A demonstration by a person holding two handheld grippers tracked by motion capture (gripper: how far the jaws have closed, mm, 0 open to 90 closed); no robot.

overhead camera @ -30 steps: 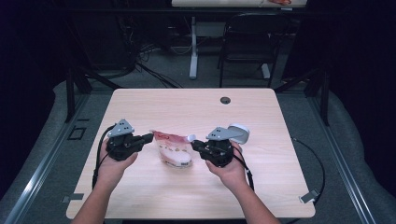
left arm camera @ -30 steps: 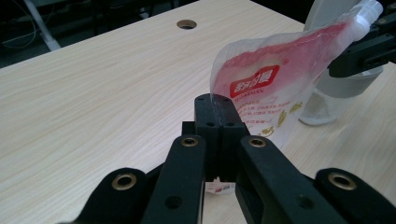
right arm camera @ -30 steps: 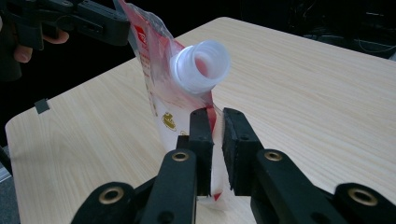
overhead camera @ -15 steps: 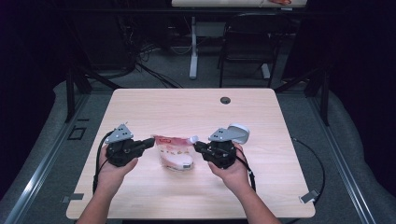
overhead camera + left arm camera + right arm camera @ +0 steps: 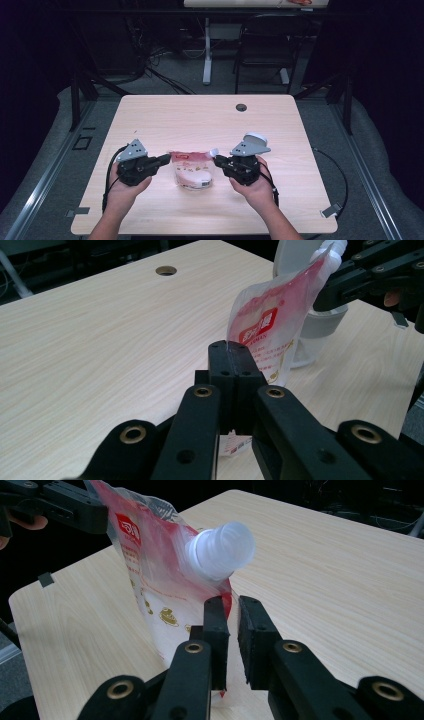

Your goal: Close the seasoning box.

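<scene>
A dim room with dark floor and black frames surrounds a pale wooden table [image 5: 165,120] that has a small round cable hole [image 5: 241,107] near its far edge. Towards the near side of the table, between the two hands, stands a red-and-white translucent plastic pouch with a white screw spout [image 5: 192,169], its base on the wood. Its top seam runs level from left to right, with the spout at the right-hand corner pointing towards the right gripper [image 5: 218,160]. The printing on the pouch is too blurred to read. The left gripper [image 5: 167,158] has its jaws pressed fully together on the pouch's left top corner; that corner is hidden between the pads. The right gripper's jaws stand a narrow slit apart at the edge below the spout; whether they pinch the film cannot be made out. A white rounded object [image 5: 255,138] behind the right gripper is partly covered by it.
</scene>
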